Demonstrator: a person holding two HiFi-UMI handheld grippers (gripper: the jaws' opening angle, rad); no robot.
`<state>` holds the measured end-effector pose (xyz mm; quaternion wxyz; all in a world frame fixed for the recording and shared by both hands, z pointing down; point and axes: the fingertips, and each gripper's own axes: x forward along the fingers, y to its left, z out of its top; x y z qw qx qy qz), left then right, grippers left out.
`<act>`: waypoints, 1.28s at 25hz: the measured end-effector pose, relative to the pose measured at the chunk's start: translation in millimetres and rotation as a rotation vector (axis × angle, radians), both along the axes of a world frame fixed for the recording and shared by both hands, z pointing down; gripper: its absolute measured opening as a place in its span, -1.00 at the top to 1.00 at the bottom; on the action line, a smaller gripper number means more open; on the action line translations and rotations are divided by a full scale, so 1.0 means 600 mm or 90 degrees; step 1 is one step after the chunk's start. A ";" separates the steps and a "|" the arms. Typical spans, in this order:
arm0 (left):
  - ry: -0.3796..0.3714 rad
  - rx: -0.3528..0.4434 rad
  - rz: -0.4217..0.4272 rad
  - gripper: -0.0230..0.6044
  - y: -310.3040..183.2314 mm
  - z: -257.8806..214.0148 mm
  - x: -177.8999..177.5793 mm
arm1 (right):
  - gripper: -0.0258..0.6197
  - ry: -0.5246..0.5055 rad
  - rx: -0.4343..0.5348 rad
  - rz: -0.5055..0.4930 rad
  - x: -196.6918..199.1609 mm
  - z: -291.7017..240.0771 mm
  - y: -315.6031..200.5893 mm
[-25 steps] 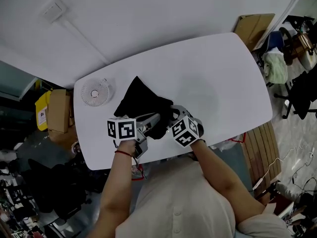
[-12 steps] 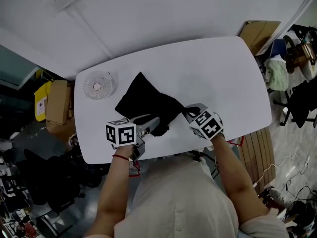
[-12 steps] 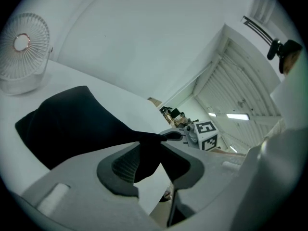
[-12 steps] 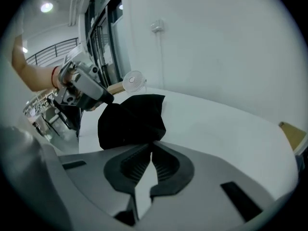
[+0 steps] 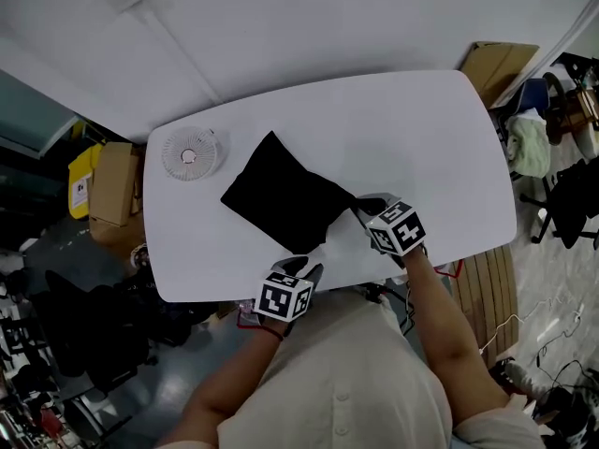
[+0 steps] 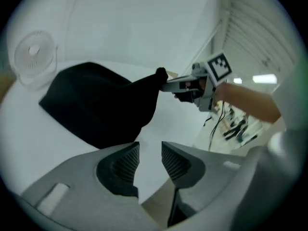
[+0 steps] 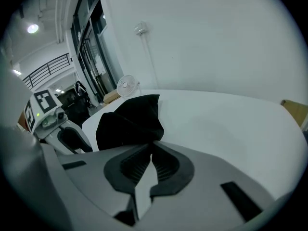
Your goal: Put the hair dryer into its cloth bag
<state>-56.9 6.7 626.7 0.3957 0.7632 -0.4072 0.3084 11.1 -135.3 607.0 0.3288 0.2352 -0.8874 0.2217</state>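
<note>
Right tool (image 7: pixel 152 148) tight on cloth bag (image 5: pixel 281 199)

Take the cloth bag (image 5: pixel 281 199) as the marker: it lies flat on the table (image 5: pixel 421 138), in the left half as the person faces it. Beyond the bag and to its left, apart from it, a fan (image 5: pixel 189 153) sits by the table's far left corner. The right gripper (image 5: pixel 360 206) is clamped on the bag's right corner. The left gripper (image 5: pixel 304 271) is on the bag's near side, at the table's near edge, clear of the cloth, its jaws opening with nothing between them. Left of the bag, past the table's edge and lower down, stands a cardboard box (image 5: pixel 112 195). Well to the bag's right, behind the far right corner, is a cardboard sheet (image 5: pixel 496 64).
</note>
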 end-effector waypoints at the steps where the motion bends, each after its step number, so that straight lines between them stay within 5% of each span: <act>1: -0.077 0.045 0.038 0.50 -0.007 0.003 0.001 | 0.85 0.001 0.001 0.000 0.000 0.000 0.000; 3: -0.226 0.139 0.127 0.50 -0.022 0.007 0.005 | 0.85 0.002 0.003 0.002 0.001 0.000 -0.002; 5: -0.314 0.188 0.191 0.50 -0.032 0.021 0.009 | 0.85 0.000 0.002 0.005 -0.001 0.001 -0.004; 10: -0.369 0.152 0.205 0.50 -0.058 0.069 -0.002 | 0.85 -0.005 -0.002 0.008 -0.004 0.002 -0.004; 18: -0.241 0.037 0.166 0.83 -0.050 0.086 -0.018 | 0.85 0.009 -0.004 0.003 0.004 0.011 -0.010; 26: 0.004 0.014 0.196 0.84 -0.037 -0.072 -0.027 | 0.85 0.031 -0.012 -0.029 0.028 0.013 -0.043; 32: 0.013 0.033 0.239 0.85 -0.039 -0.141 -0.014 | 0.85 0.046 -0.015 -0.037 0.056 -0.009 -0.077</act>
